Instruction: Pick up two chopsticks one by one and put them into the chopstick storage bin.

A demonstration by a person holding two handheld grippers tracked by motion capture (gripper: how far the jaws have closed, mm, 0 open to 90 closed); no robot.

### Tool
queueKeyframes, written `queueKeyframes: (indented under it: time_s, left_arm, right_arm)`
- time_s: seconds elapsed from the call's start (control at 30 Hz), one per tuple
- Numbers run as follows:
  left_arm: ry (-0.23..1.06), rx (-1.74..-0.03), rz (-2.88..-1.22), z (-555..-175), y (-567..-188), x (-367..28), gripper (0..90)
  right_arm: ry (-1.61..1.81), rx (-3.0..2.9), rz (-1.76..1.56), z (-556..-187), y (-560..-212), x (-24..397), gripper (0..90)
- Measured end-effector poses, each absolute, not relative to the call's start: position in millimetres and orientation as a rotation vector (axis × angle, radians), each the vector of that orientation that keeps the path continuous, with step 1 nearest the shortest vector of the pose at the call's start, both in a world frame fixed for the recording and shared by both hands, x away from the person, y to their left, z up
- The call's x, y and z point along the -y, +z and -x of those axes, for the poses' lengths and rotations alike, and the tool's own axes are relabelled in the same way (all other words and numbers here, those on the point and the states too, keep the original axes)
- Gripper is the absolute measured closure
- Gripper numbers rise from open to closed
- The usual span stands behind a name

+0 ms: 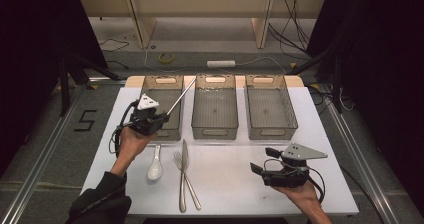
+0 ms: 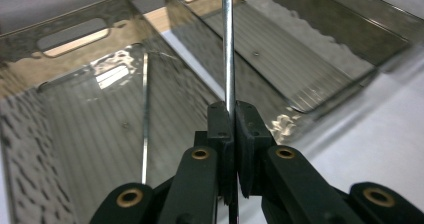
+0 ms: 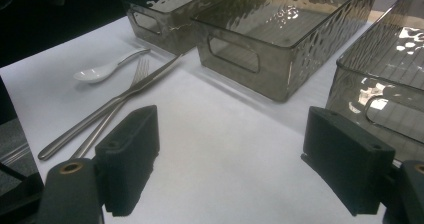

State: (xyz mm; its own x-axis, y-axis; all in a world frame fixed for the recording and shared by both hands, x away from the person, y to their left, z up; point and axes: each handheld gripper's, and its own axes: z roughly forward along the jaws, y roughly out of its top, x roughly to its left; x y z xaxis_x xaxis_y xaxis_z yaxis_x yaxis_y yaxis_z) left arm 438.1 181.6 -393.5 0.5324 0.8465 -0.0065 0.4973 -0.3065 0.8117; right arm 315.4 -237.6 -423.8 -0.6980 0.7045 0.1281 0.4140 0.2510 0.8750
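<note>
Left gripper (image 1: 159, 118) sits left of centre in the high view, jaws clamped on a thin metal rod (image 1: 181, 97), likely a chopstick. The rod runs from the jaws up and to the right, over the left bin (image 1: 163, 79), its far tip near that bin's upper right corner.

Left gripper view: the pads meet on the rod (image 2: 228, 44), which rises straight up the middle of the frame and out of the top edge. A second slim rod (image 2: 145, 119) lies inside the left bin (image 2: 30, 44), at centre left. The high view doesn't resolve that one clearly.

Right gripper (image 1: 265, 160) is at lower right of the high view, jaws spread wide with nothing between them, over bare white table (image 1: 225, 184). Right gripper view confirms it: the two pads (image 3: 132, 159) stand well apart with table (image 3: 225, 149) between.

Right gripper view also shows the flatware better, at left of frame: white spoon (image 3: 95, 74), fork (image 3: 112, 111) and knife (image 3: 107, 109), with fork and knife crossing. In the high view they lie at lower centre: spoon (image 1: 155, 169), fork (image 1: 187, 179), knife (image 1: 183, 174), all in front of the bins.

Middle bin (image 1: 215, 106) and right bin (image 1: 270, 106) look bare inside.

The held rod is straight, shiny steel and uniform in width, catching a bright highlight along its length.
</note>
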Motion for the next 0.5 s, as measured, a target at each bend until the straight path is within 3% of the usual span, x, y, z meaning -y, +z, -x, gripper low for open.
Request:
queueKeyframes:
  time_s: [0.5]
  left_arm:
    - [0.591,-1.241,-1.885,-476.7,-401.3,-207.0,85.8]
  right_arm:
    - [1.437,-2.249,-1.018,-310.9,-423.6,236.9,23.1]
